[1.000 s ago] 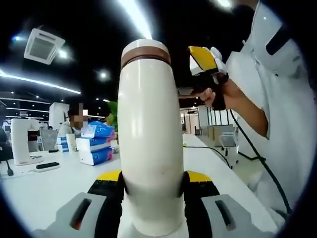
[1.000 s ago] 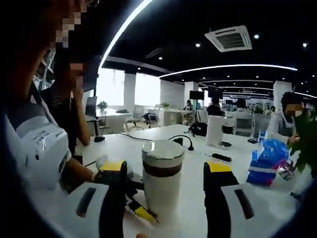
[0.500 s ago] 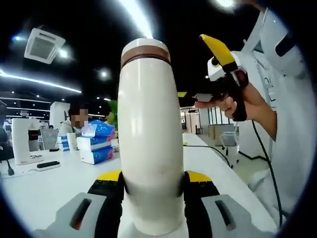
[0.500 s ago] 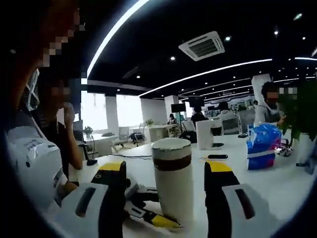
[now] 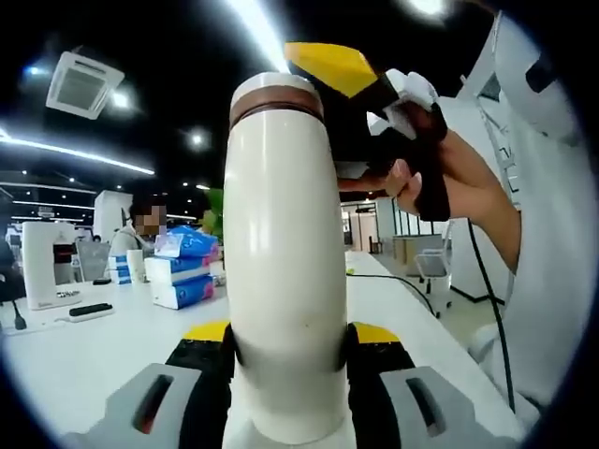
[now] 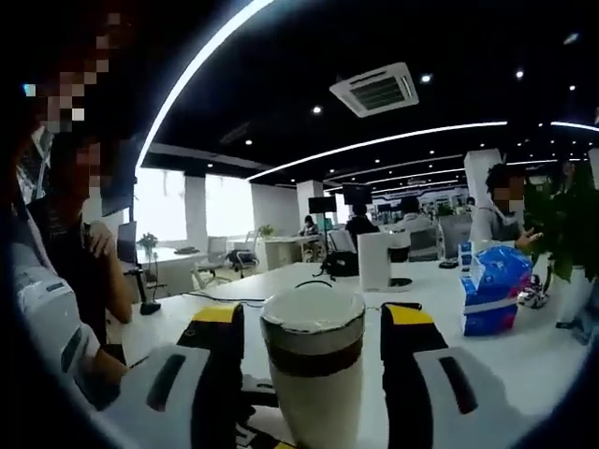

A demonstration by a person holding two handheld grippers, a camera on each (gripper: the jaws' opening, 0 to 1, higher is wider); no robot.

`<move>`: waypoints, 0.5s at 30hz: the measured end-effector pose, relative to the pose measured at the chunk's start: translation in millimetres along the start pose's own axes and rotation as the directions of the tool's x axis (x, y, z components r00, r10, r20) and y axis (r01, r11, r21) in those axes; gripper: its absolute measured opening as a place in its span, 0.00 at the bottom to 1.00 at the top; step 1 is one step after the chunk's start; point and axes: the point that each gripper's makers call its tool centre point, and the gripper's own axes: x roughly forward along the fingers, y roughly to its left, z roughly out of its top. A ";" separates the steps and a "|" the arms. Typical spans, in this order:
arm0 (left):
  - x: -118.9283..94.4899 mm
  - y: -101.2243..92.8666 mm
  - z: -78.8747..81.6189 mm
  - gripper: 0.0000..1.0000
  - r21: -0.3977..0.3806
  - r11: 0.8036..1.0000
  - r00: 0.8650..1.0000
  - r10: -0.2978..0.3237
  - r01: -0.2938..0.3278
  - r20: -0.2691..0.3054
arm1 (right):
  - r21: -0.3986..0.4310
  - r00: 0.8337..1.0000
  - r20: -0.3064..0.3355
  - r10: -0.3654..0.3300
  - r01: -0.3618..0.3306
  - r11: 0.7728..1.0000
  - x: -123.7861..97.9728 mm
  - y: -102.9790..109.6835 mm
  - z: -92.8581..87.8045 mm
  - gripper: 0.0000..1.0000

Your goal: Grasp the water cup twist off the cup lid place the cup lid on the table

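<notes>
On the table: tall smooth cream cylindrical water cup (image 5: 284,281) stands upright on the white tabletop (image 5: 84,360).
Lid: rounded cream cup lid (image 6: 313,310) above a brown band, seated on the cup.
Left gripper (image 5: 285,348): yellow-tipped black jaws pinch the cup's lower body.
Right gripper (image 6: 312,323): jaws spread either side of the lid, apart from it.
Cut off: cup base.

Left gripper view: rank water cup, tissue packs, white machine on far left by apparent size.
1. water cup, largest, though it sits right at the lens
2. white machine and tissue packs: look alike, both far back, not ranked
</notes>
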 end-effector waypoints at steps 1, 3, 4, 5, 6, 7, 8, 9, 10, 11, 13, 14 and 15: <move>-0.2 -0.1 0.0 0.49 -0.001 1.000 1.000 0.000 0.000 0.001 | -0.001 1.000 -0.002 -0.001 0.001 1.000 0.4 -1.1 0.0 0.49; 0.0 0.3 0.2 0.49 -0.002 1.000 1.000 0.001 -0.001 0.005 | 0.022 1.000 -0.027 0.016 -0.016 1.000 0.7 0.2 -3.7 0.46; 0.0 0.6 -0.1 0.48 -0.004 1.000 1.000 0.001 -0.001 0.004 | 0.016 1.000 -0.023 0.015 -0.015 1.000 1.7 -0.6 -2.1 0.46; -0.2 0.7 0.1 0.48 -0.007 1.000 1.000 0.000 0.000 0.006 | 0.012 0.999 -0.027 0.018 -0.017 1.000 1.7 -0.6 -2.3 0.46; -0.1 0.5 0.1 0.48 -0.008 1.000 1.000 -0.001 0.001 0.007 | -0.009 0.999 -0.035 0.029 -0.030 1.000 0.7 0.5 -3.3 0.46; -0.1 0.2 0.1 0.48 -0.005 1.000 1.000 -0.001 0.001 0.007 | -0.043 0.998 -0.039 0.047 -0.049 0.998 0.6 1.9 -3.3 0.46; -0.3 -0.3 0.2 0.48 -0.001 1.000 1.000 -0.001 0.001 0.009 | -0.059 0.998 -0.041 0.050 -0.052 0.997 -0.5 3.3 -3.8 0.46; -0.4 -0.8 0.3 0.48 0.000 1.000 1.000 -0.003 0.003 0.010 | -0.053 0.998 -0.042 0.057 -0.059 0.997 -1.4 2.2 -4.1 0.46; -0.3 -0.9 0.2 0.48 0.002 1.000 1.000 -0.004 0.004 0.010 | -0.042 0.997 -0.040 0.072 -0.073 0.996 -1.9 2.7 -4.6 0.46; -0.5 -1.4 0.2 0.48 0.004 1.000 1.000 -0.004 0.004 0.012 | -0.039 0.995 -0.038 0.087 -0.089 0.995 -2.0 2.4 -4.7 0.46; -0.3 -1.6 0.2 0.48 0.005 1.000 1.000 -0.007 0.007 0.015 | -0.034 0.993 -0.037 0.111 -0.112 0.993 -1.8 1.9 -4.9 0.46; 0.0 -1.1 0.3 0.48 0.004 1.000 1.000 -0.008 0.008 0.016 | -0.041 0.992 -0.036 0.125 -0.126 0.991 -1.6 2.7 -5.0 0.46; -0.1 -1.3 0.3 0.48 0.003 1.000 1.000 -0.008 0.008 0.017 | -0.050 0.990 -0.035 0.134 -0.135 0.990 -1.4 3.4 -5.1 0.46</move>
